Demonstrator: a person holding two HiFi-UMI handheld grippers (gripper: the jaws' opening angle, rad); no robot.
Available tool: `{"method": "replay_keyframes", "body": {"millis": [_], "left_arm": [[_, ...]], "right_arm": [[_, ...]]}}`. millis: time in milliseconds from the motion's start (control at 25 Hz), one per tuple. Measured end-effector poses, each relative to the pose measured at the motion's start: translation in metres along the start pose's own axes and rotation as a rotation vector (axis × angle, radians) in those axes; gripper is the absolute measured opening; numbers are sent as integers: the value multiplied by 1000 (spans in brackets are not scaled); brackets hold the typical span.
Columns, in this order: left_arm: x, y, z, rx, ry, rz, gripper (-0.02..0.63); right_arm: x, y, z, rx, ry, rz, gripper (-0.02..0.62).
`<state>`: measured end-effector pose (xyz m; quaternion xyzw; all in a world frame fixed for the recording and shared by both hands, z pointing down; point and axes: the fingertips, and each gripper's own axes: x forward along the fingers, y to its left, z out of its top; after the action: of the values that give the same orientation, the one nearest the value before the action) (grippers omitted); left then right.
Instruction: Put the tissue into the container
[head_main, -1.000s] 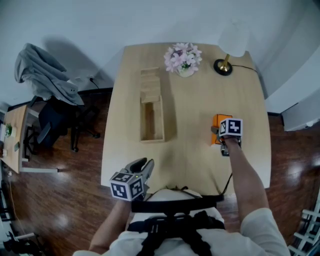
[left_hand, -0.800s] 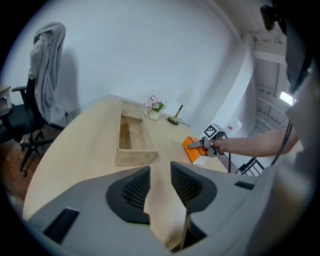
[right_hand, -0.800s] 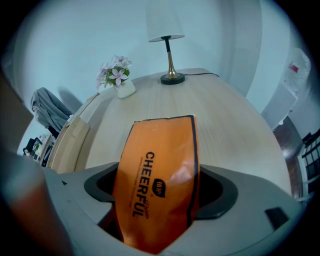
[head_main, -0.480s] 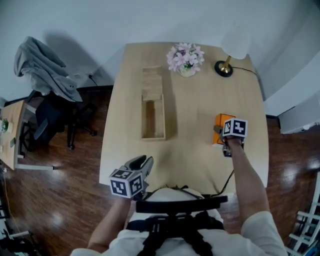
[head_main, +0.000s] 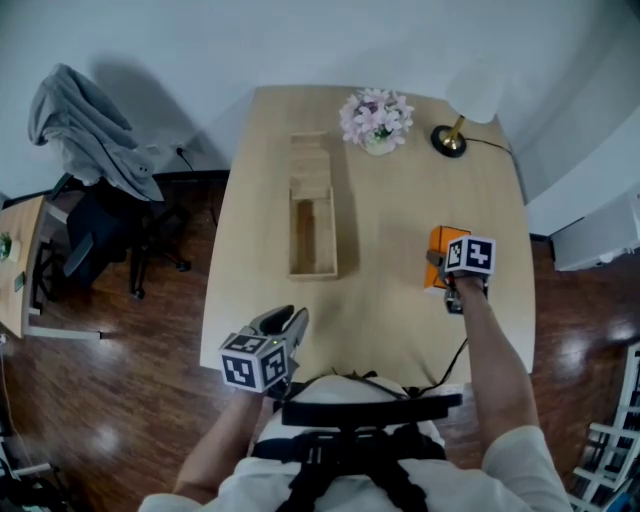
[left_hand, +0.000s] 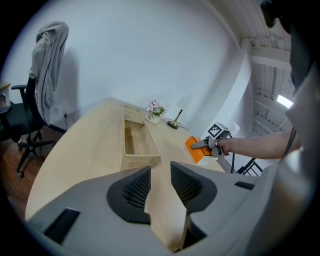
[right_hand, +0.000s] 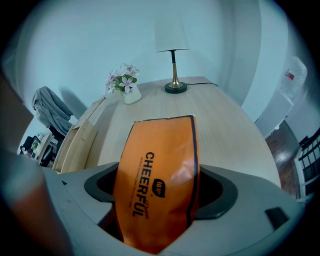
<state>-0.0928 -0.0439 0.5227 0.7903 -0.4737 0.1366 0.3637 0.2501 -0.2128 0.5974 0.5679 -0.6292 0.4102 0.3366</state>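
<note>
The right tool (head_main: 440, 264) (right_hand: 159, 202) is closed on the orange tissue pack (head_main: 436, 243) (right_hand: 157, 170), its two jaws pressed against the pack's sides with the printed face turned up toward the camera. The pack sits over the right part of the pale wooden surface (head_main: 390, 210), well apart from the container (head_main: 312, 272) (left_hand: 141, 161). I cannot tell whether it rests on the wood or hangs just above it. The container is a long wooden box lying left of the middle, its near half open on top and its far half covered by a slatted lid. The left tool (head_main: 281, 323) (left_hand: 160, 186) hovers at the near edge of the surface, jaws apart with only bare wood showing between them. At the far edge stand a pot of pink flowers (head_main: 377, 118) and, to its right, a lamp (head_main: 450, 138) with a white shade. Off to the left a chair (head_main: 95, 235) carries a grey garment (head_main: 85, 130)
</note>
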Motion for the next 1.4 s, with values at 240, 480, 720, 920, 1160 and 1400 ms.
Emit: {"method": "replay_keyframes", "body": {"millis": [240, 480, 720, 920, 1160, 1400], "left_arm": [[-8, 12, 1, -1, -7, -8, 118], [-17, 24, 2, 4, -10, -15, 118], [-28, 38, -1, 4, -11, -13, 118], [-37, 50, -2, 2, -13, -13, 118], [-43, 62, 0, 4, -18, -13, 118], [-47, 68, 2, 3, -24, -17, 118]], "right_arm": [[-4, 19, 4, -14, -6, -12, 440], [-5, 41, 4, -22, -3, -17, 439], [-5, 70, 10, -41, -14, -1, 439], [-5, 101, 16, -54, -31, 28, 439], [-3, 128, 18, -62, -25, 30, 439], [-3, 162, 25, -76, -38, 70, 437]]}}
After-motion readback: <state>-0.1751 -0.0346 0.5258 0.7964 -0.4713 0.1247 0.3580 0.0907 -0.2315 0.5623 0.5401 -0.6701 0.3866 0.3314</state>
